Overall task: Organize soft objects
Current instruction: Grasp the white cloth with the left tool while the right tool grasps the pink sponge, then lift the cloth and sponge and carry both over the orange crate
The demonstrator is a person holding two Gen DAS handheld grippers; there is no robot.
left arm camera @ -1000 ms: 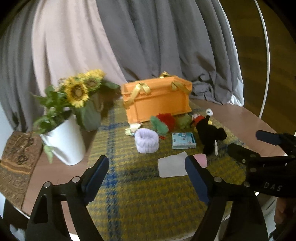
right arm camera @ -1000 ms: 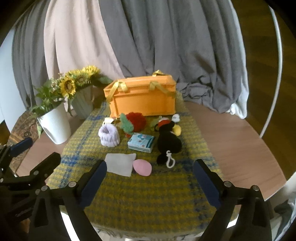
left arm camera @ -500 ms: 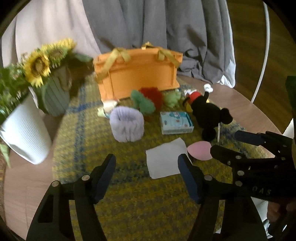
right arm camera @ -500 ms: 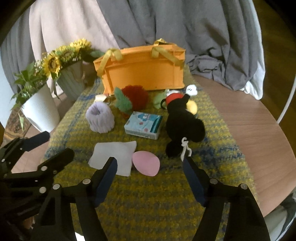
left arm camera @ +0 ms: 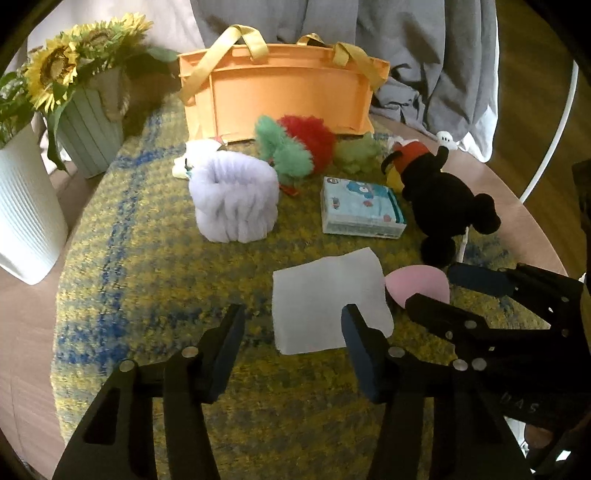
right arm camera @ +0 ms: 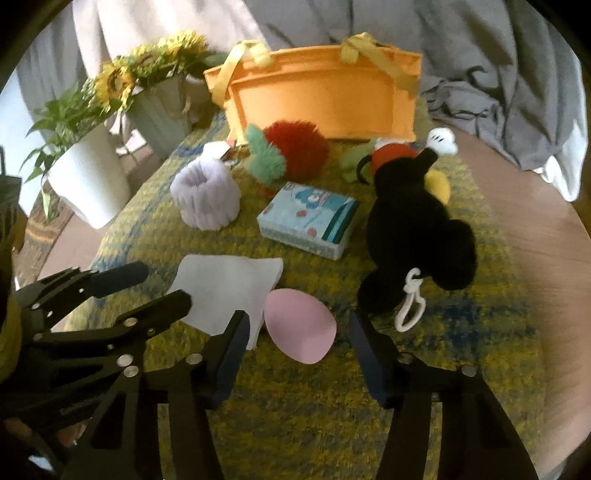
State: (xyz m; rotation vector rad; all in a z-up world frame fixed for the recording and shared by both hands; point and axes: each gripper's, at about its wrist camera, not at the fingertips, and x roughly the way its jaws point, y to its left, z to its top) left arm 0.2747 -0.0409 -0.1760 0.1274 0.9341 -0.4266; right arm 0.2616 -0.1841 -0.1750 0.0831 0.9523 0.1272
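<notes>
Currently: left gripper (left arm camera: 291,325), jaws closing, nothing pinched, white cloth (left arm camera: 328,295) flat just ahead. Right gripper (right arm camera: 295,339), jaws closing, empty, astride pink sponge (right arm camera: 299,325), likely first pick. Orange basket (right arm camera: 317,96) far beyond, awaiting both.

A round wooden bench (left arm camera: 524,206) carries a yellow-and-blue woven cloth (left arm camera: 155,266). On the bench's left stands a white ribbed pot (left arm camera: 22,206) with green leaves (right arm camera: 62,118). Just beside it, further back, a pale green ribbed vase (left arm camera: 88,140) holds sunflowers (left arm camera: 55,70). Behind everything hang grey curtains (left arm camera: 424,48), with a beige one (right arm camera: 155,26) to the left. A thin white curved rod (left arm camera: 554,122) rises at the right over a wood floor (left arm camera: 535,55).
</notes>
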